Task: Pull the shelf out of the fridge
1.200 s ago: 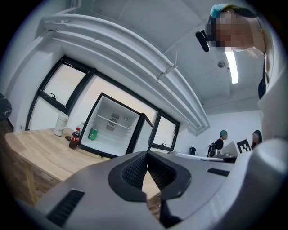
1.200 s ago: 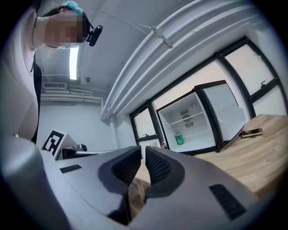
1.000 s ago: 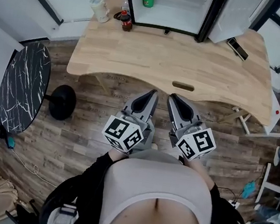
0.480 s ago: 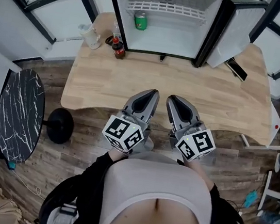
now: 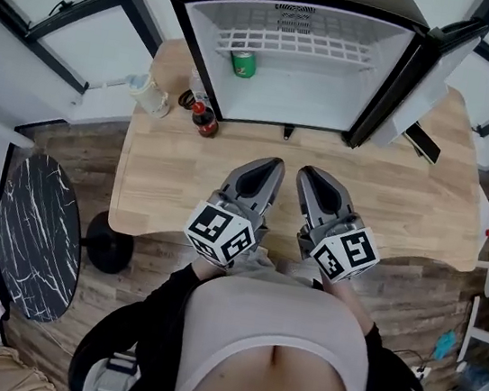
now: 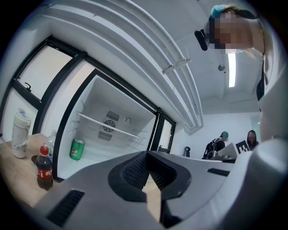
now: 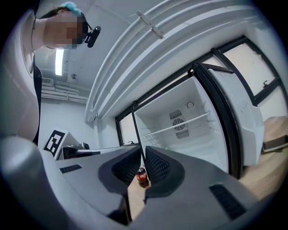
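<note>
Fridge (image 5: 190, 23) upper centre, door (image 5: 420, 84) swung open at right. Wire shelf (image 5: 294, 47) high inside, green can (image 5: 243, 63) below it at left. Cola bottle (image 5: 204, 118) and white cup (image 5: 148, 94) left of fridge on table (image 5: 389, 203), phone (image 5: 425, 144) at right. Left gripper (image 5: 270, 164) and right gripper (image 5: 308, 173) mid-frame over table. Both jaw pairs together, empty, well short of shelf.

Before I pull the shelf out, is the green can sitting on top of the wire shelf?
No, the green can stands on the fridge floor, below the wire shelf, in the left gripper view.
</note>
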Motion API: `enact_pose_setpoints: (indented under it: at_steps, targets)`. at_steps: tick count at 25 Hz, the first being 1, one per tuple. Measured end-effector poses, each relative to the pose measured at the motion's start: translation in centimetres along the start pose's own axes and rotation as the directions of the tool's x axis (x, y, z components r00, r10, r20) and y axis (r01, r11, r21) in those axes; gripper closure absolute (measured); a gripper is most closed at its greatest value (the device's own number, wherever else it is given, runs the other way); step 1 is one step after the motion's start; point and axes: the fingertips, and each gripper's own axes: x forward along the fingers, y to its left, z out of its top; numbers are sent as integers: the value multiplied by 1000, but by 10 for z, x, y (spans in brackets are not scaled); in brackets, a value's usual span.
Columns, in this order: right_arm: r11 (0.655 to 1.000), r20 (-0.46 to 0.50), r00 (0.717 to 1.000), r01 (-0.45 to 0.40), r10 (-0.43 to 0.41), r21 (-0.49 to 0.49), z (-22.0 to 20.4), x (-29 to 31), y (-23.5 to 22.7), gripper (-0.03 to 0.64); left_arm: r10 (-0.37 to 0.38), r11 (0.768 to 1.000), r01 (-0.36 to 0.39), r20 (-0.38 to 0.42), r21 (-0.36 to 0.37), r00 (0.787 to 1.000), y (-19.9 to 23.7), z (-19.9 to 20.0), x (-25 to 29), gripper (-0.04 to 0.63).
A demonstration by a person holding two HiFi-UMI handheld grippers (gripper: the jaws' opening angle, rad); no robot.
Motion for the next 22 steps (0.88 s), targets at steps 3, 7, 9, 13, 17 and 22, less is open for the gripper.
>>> enact_pose_setpoints:
  at_steps: [3, 7, 9, 13, 17, 22]
  targets:
    - [1000, 4, 1000, 11, -11, -7, 3, 18, -10, 568, -12, 1000, 12, -6, 1, 1000, 13, 3, 15, 589]
    - [1000, 3, 1000, 2, -2, -5, 6, 31, -17, 568, -6, 1000, 6, -8, -14, 1000, 20, 4, 26, 589]
    - [1000, -1, 1000, -2, 2, -2, 7, 36, -21, 568, 1, 1000, -1, -1, -12, 1000, 23, 7, 31, 589]
    - [1000, -23, 1000, -20, 20, 1, 5, 41, -24, 568, 29, 999, -29, 4, -31, 1000, 31, 10, 35, 589]
    - [1000, -25, 999, -24, 24, -3, 8, 50, -33, 568, 57, 997, -56, 4, -61, 998, 42, 9, 44, 589]
    - [1000, -42, 999, 4, -4, 2, 7, 58, -50, 568, 71, 995, -71, 1, -65, 997, 49, 8, 56, 589]
